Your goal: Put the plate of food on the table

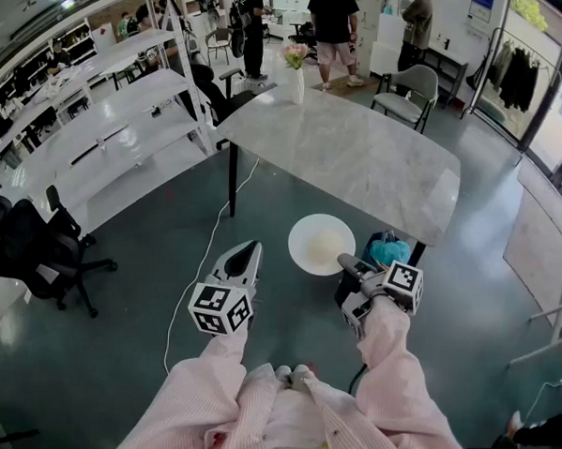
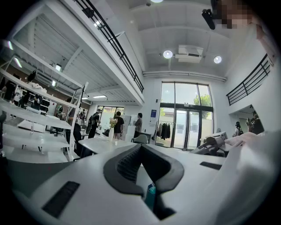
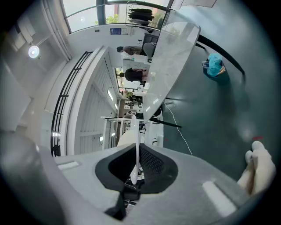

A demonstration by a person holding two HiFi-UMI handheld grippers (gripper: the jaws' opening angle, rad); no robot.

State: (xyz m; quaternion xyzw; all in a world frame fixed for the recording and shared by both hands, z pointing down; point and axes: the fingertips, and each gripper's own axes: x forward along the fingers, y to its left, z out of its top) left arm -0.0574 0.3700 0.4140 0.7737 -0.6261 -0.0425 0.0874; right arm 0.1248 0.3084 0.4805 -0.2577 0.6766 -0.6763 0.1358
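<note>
A white plate (image 1: pixel 321 244) with pale food on it hangs in the air just short of the grey marble table's (image 1: pixel 360 157) near edge. My right gripper (image 1: pixel 351 264) is shut on the plate's right rim. In the right gripper view the plate (image 3: pixel 134 132) shows edge-on between the pads, with the table (image 3: pixel 171 57) beyond it. My left gripper (image 1: pixel 251 253) floats left of the plate, apart from it, shut with nothing in it. From the left gripper view its jaw tips (image 2: pixel 141 146) meet, and the table (image 2: pixel 105 143) lies ahead.
A vase of flowers (image 1: pixel 296 74) stands at the table's far corner, a grey chair (image 1: pixel 410 90) behind it. A teal bundle (image 1: pixel 390 250) sits under the near edge. White shelving (image 1: pixel 107 135) and a black office chair (image 1: pixel 45 253) are at the left. People stand at the back.
</note>
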